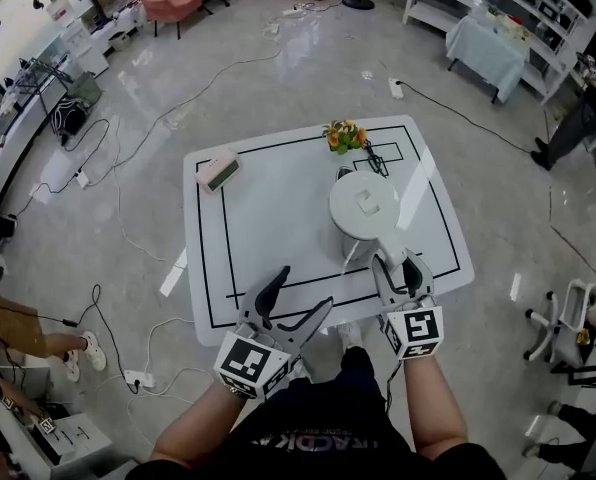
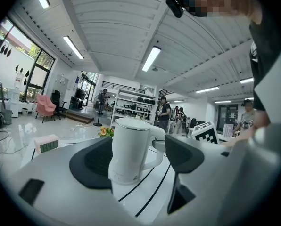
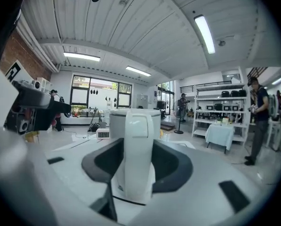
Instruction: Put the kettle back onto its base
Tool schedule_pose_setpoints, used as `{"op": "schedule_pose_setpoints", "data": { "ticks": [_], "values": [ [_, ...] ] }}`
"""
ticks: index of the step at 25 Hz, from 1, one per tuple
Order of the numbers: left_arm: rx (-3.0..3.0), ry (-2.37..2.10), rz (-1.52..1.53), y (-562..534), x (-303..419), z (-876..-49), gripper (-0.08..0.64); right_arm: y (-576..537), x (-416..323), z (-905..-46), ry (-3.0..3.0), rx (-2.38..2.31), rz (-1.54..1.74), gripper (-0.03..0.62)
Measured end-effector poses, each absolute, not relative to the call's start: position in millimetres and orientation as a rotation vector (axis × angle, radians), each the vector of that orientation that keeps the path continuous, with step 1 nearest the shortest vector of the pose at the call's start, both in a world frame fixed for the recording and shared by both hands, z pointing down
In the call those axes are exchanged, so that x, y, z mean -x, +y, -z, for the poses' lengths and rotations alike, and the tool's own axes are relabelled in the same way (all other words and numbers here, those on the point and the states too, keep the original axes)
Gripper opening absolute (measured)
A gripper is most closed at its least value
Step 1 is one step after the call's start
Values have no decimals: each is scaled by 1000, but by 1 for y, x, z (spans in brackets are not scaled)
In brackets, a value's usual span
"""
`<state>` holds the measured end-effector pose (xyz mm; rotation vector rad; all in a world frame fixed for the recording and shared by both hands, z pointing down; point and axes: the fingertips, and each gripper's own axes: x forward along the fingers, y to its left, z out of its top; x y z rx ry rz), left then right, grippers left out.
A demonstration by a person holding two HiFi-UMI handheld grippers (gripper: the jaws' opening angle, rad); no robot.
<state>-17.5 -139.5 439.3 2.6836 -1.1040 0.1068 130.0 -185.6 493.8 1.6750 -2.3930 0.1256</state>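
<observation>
A white kettle (image 1: 364,208) stands upright at the right of the white table (image 1: 268,223), its handle toward me. A slightly wider ring under it (image 2: 126,179) looks like its base. My right gripper (image 1: 398,263) is at the handle (image 3: 139,149), which stands between the two dark fingers (image 3: 105,161). No squeeze on the handle shows, so I read the jaws as open around it. My left gripper (image 1: 306,288) hovers over the table's near edge, left of the kettle. It is open with nothing between its fingers, and the kettle (image 2: 131,149) is some way ahead of it.
A small digital clock (image 1: 218,171) lies at the table's far left corner. A bunch of flowers (image 1: 345,136) and a black cable (image 1: 375,158) sit behind the kettle. Cables run over the floor (image 1: 128,138); shelves (image 1: 498,8) and people stand farther off.
</observation>
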Motion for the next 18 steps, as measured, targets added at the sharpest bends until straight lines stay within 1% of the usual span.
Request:
{"op": "schedule_pose_setpoints", "data": {
  "ticks": [11,18],
  "values": [
    [-2731,-991,-91,-118,28,-440,351,-147,-132,-464,-2312,-1823,-63,161],
    [-2739,-967,-66,-114,20,-433,351,-136,-128,-446,-2382,-1815,-109,161]
  ]
}}
